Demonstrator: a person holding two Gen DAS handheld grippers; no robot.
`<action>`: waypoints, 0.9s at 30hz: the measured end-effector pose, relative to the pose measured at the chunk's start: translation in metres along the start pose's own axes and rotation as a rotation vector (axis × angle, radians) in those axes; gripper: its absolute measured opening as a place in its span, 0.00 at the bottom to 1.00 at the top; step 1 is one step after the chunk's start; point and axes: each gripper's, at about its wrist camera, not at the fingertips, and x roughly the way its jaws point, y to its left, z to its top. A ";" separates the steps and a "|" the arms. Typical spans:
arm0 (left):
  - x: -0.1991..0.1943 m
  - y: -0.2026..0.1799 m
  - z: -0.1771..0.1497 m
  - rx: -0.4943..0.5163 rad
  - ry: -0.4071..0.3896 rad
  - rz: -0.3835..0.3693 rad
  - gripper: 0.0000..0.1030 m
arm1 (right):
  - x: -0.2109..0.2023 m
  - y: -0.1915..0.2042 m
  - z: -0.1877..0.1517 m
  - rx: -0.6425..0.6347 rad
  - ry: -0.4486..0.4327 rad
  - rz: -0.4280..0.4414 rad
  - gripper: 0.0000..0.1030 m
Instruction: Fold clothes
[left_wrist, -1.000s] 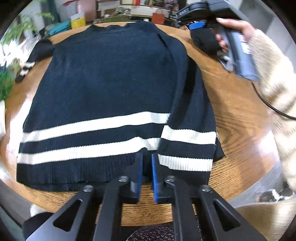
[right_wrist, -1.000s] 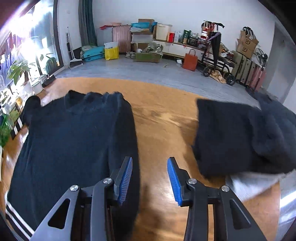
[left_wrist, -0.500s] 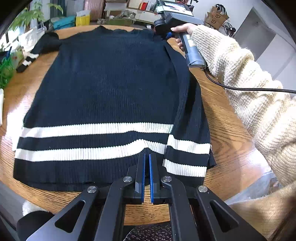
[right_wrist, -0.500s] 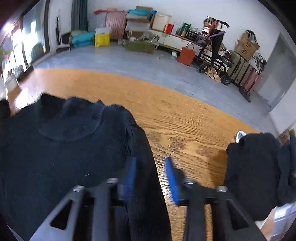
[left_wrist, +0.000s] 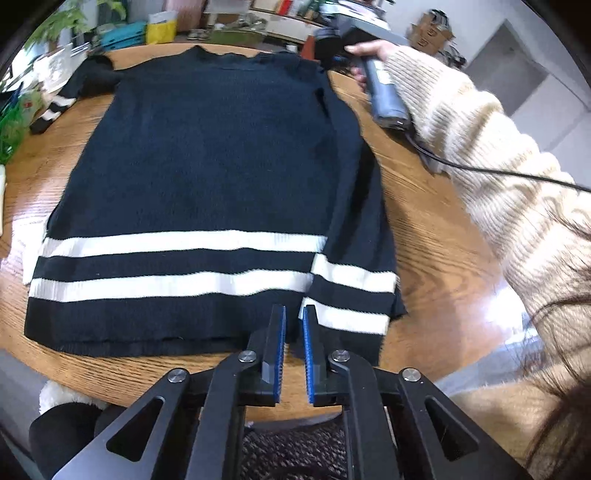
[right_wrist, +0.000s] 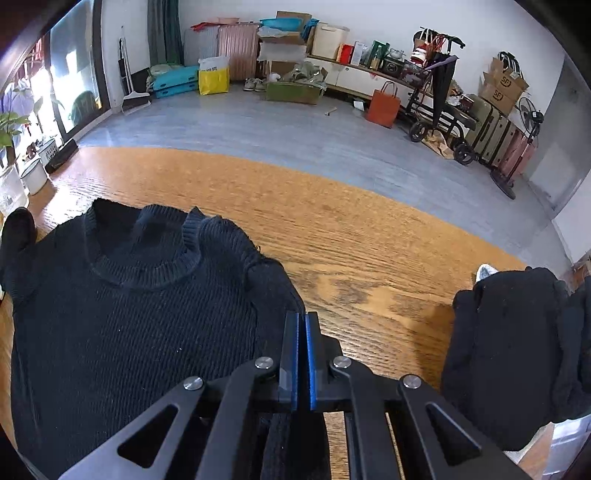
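Sweater (left_wrist: 207, 166), dark navy knit with two white stripes near its hem, lies flat on a round wooden worktop (left_wrist: 439, 258), neck toward the far edge and hem toward the near edge. Its right sleeve (left_wrist: 354, 236) is folded inward and lies down the right side of the body, striped cuff near the hem. Its other sleeve (left_wrist: 62, 99) stretches off to the far left, its striped cuff lying on the wood.

At the near edge, the left gripper (left_wrist: 293, 334) sits over the hem beside the folded cuff, its blue-padded jaws narrowly parted with a slim gap between them; whether any fabric is between them cannot be told.

At the far right shoulder, the right gripper (right_wrist: 302, 350) has its jaws pressed together on the knit at the shoulder seam. A hand (left_wrist: 369, 51) in a cream ribbed sleeve (left_wrist: 491, 162) holds that gripper's handle.

A pile of dark clothes (right_wrist: 517, 350) rests on the worktop's right edge, well apart from the sweater.
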 end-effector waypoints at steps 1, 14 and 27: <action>0.001 -0.001 -0.001 -0.002 0.004 -0.014 0.13 | 0.000 0.000 0.000 -0.002 0.002 0.001 0.05; 0.035 0.011 -0.002 -0.104 0.102 -0.063 0.17 | -0.005 -0.001 -0.001 -0.005 -0.001 0.009 0.05; -0.009 0.024 0.012 -0.136 -0.063 -0.143 0.02 | -0.015 0.000 0.013 -0.004 -0.033 0.003 0.05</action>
